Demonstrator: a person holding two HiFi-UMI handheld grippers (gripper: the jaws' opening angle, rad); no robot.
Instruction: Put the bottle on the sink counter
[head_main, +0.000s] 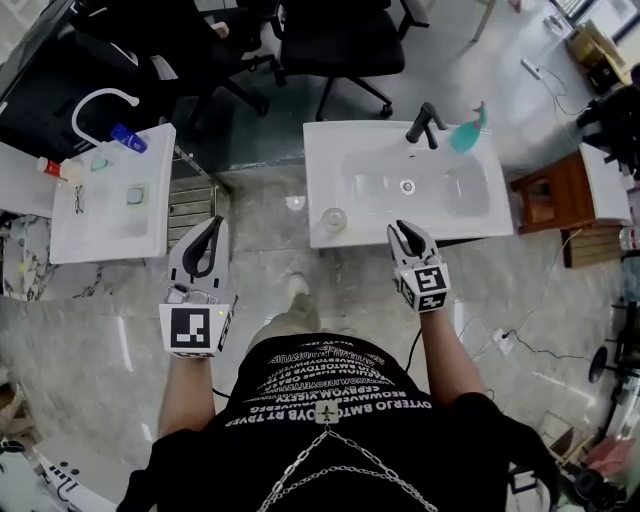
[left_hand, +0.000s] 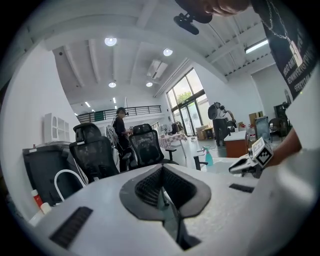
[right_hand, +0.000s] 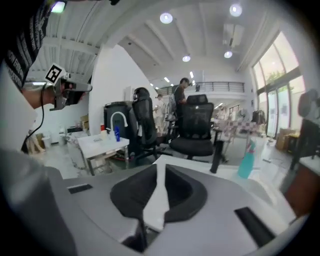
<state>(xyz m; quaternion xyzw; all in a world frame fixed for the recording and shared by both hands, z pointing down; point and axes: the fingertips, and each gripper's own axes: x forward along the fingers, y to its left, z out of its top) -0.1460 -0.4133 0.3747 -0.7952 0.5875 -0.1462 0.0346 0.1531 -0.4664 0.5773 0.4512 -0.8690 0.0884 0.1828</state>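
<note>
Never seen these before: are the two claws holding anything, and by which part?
Nothing is held: the left gripper and the right gripper are both empty.

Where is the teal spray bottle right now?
In the head view, the teal spray bottle sits at the back of the right-hand sink counter, just right of the black faucet.

a black office chair (head_main: 345, 45) on the floor; a wooden cabinet (head_main: 545, 200) farther right.

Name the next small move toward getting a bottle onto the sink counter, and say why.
Probably reach the left gripper toward the blue bottle on the small left sink: both grippers hold nothing, and that bottle lies nearer it than the right gripper.
</note>
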